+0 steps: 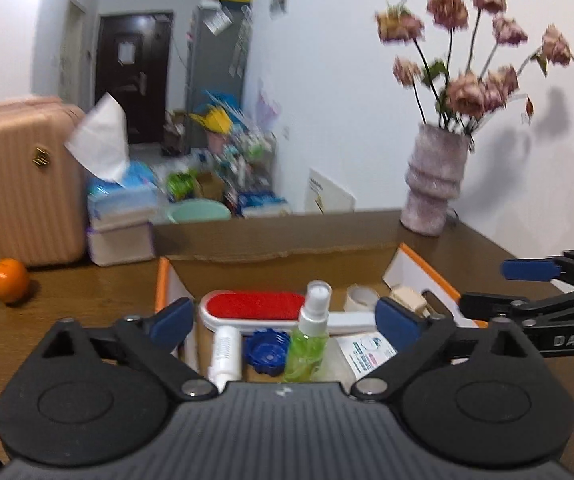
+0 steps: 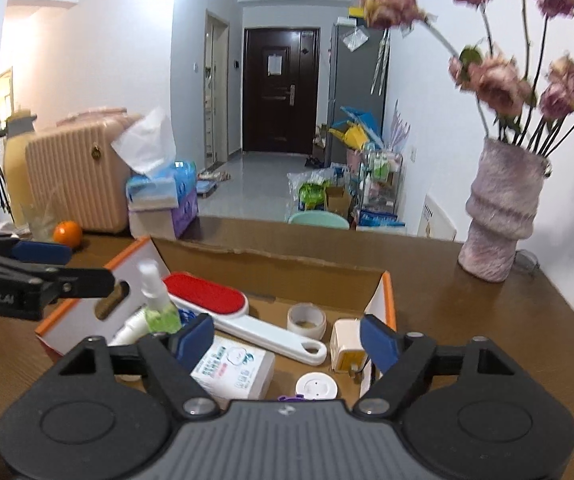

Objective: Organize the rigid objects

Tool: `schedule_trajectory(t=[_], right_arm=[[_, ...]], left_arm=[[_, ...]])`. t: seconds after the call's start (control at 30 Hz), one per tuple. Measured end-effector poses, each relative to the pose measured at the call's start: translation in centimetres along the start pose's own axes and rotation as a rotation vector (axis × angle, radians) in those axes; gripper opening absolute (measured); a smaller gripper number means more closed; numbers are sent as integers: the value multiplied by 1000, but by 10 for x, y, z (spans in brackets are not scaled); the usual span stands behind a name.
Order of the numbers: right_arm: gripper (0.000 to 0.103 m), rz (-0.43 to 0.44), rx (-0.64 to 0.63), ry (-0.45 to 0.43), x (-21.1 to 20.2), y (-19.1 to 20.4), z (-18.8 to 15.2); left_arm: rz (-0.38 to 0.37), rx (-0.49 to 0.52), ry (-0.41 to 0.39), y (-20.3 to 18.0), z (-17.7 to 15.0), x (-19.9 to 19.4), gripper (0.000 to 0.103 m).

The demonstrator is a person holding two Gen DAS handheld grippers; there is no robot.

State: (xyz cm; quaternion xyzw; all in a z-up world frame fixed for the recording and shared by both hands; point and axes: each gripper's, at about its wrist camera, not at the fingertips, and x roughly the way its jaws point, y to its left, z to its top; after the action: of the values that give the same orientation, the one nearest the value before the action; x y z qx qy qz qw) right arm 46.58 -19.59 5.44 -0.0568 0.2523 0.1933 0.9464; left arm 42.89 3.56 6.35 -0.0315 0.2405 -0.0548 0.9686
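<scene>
Two claws hover over an open box (image 1: pixel 279 258) on the tabletop (image 1: pixel 67 300). From the left wrist, the left claw (image 1: pixel 285 318) is spread and empty, with the brush (image 1: pixel 255 308), spray bottle (image 1: pixel 313 330) and blue cap (image 1: pixel 267 350) lying between its fingers, below. From the right wrist, the right claw (image 2: pixel 285 340) is spread too, above the packet (image 2: pixel 233 370), tape roll (image 2: pixel 306 320) and charger (image 2: pixel 347 346).

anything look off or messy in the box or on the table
Mostly tidy. The box has a ragged, torn back edge, and its contents lie loosely jumbled: the lint brush slants across it, while the spray bottle stands upright. An orange sits alone on the table. Nothing looks spilled.
</scene>
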Motion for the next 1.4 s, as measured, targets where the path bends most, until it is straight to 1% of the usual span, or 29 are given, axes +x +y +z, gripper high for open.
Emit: schedule_trajectory(t=[0.1, 0.23, 0.27, 0.33, 0.37, 0.4, 0.43, 0.47, 0.6, 0.87, 1.03, 1.13, 1.27, 1.4], right_arm=[[84, -19, -14, -28, -19, 5, 3], [88, -34, -27, -90, -43, 14, -1], [89, -41, -22, -115, -48, 15, -4], [94, -57, -7, -182, -59, 18, -12], [98, -69, 2, -215, -63, 19, -18], [99, -82, 11, -251, -68, 21, -24], [99, -90, 16, -280, -73, 22, -30], [99, -93, 19, -301, -77, 24, -35], [99, -99, 55, -340, -91, 26, -52], [99, -110, 65, -338, -113, 35, -68], [99, -111, 64, -337, -130, 46, -77], [99, -113, 45, -324, -146, 56, -89], [99, -122, 21, -298, -175, 73, -113], [100, -91, -20, -280, -211, 96, -145]], left_arm=[[43, 9, -36, -4, -5, -21, 103], [85, 1, -110, -7, -14, -47, 103], [100, -1, -147, -7, -18, -55, 103], [137, -11, -239, -9, -27, -68, 103], [167, -15, -287, -10, -32, -74, 103], [197, -17, -325, -12, -37, -80, 103], [210, -16, -345, -14, -40, -84, 103], [209, -13, -352, -15, -43, -88, 103], [191, -3, -354, -20, -52, -100, 103], [169, 44, -366, -30, -68, -128, 103], [143, 43, -367, -29, -82, -149, 103], [131, 55, -365, -28, -100, -167, 103], [144, 77, -346, -30, -133, -206, 103], [126, 78, -310, -31, -171, -248, 103]])
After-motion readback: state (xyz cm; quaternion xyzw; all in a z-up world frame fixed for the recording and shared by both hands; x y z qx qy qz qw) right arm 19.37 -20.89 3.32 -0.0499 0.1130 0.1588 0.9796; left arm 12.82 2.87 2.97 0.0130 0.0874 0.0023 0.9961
